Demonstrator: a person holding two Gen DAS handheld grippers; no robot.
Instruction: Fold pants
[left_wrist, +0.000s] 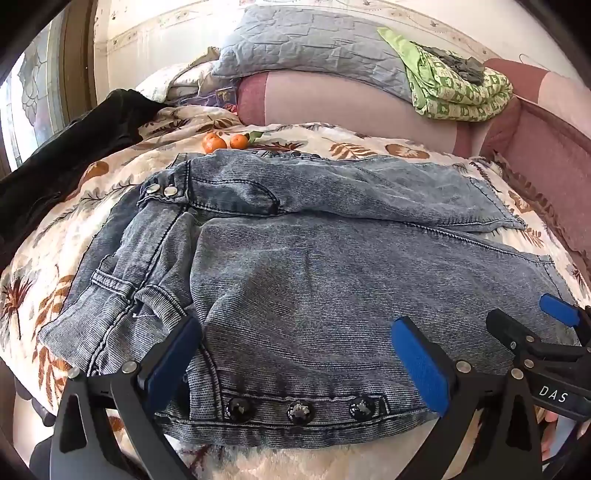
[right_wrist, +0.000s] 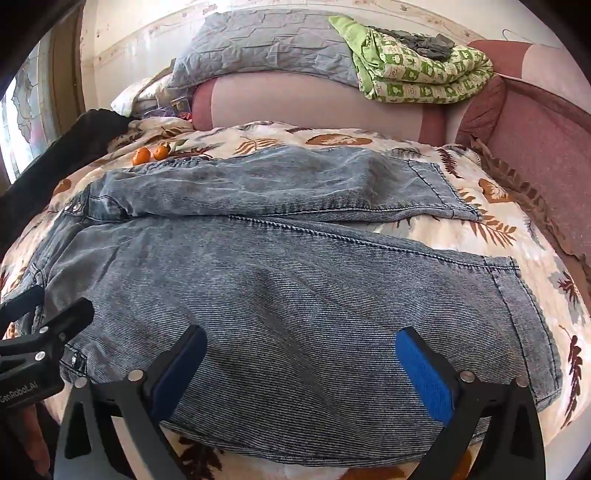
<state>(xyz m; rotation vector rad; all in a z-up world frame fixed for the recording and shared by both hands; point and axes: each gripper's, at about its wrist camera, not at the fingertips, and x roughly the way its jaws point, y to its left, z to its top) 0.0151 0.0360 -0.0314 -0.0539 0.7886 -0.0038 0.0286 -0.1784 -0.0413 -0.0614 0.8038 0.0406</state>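
Light blue denim pants (left_wrist: 314, 258) lie spread on the leaf-print bedspread (left_wrist: 59, 236), waistband to the left and both legs running right. My left gripper (left_wrist: 295, 354) stands open above the near waistband edge with its row of dark buttons (left_wrist: 300, 410), nothing between its blue pads. In the right wrist view the same pants (right_wrist: 295, 288) fill the middle. My right gripper (right_wrist: 301, 369) hangs open over the near leg, its pads apart from the cloth. The right gripper also shows at the right edge of the left wrist view (left_wrist: 535, 325).
Two oranges (left_wrist: 225, 142) sit on the bedspread just beyond the waistband. A black garment (left_wrist: 74, 147) lies at the far left. A grey pillow (left_wrist: 314, 44) and a green patterned blanket (left_wrist: 458, 88) rest on the pink headboard cushion (left_wrist: 332, 99).
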